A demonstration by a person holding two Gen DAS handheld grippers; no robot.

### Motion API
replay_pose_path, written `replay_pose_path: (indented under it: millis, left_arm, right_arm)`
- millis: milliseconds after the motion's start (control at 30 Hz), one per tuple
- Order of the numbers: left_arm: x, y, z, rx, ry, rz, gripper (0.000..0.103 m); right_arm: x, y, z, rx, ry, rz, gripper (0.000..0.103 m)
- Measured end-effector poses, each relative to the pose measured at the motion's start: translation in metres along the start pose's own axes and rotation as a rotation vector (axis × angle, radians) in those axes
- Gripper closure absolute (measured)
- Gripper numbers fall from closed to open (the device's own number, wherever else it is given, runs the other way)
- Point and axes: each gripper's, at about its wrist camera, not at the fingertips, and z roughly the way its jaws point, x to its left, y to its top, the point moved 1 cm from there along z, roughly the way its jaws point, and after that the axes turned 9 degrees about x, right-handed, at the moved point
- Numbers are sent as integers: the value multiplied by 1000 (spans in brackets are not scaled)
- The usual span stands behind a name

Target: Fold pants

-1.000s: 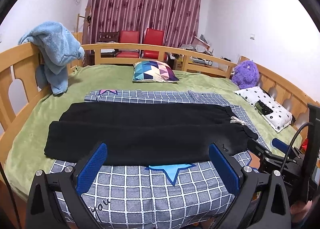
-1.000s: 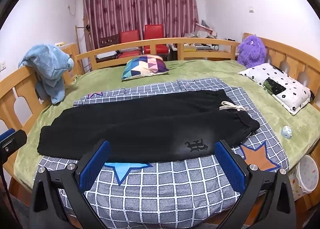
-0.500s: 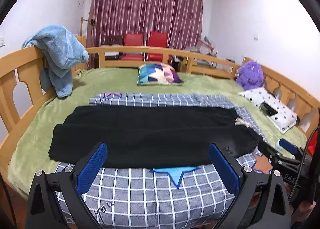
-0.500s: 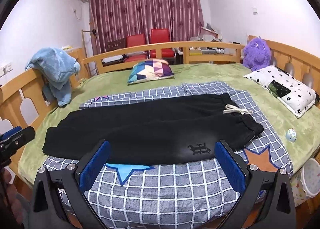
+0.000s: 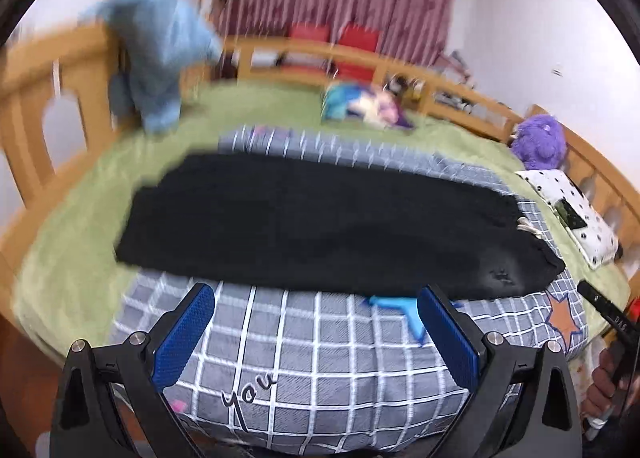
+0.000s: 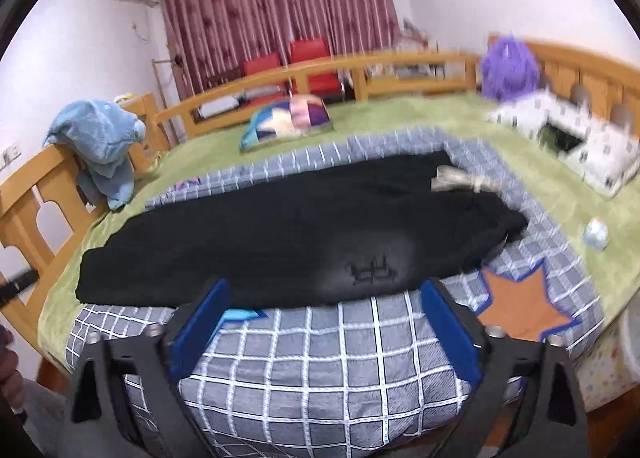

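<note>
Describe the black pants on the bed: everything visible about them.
The black pants lie flat, stretched lengthwise across a grey checked blanket. The fabric looks soft and matte, and the legs appear laid one over the other. The waistband is at the right end, with a pale drawstring lying on it; the cuffs at the left end reach onto the green bedcover. A small dark embroidered emblem sits near the front edge. No claw touches them.
</note>
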Motion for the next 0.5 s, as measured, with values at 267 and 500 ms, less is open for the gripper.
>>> replay_pose_path:
  millis: [267,500]
  left_arm:
    - [93,-3,110,127,-142,-296,2]
    - [135,-7,168,138,-239,-486,6]
  right_arm:
    - [-67,-6,103,147,-23,192,29]
    - [-112,-7,160,212,75,390,29]
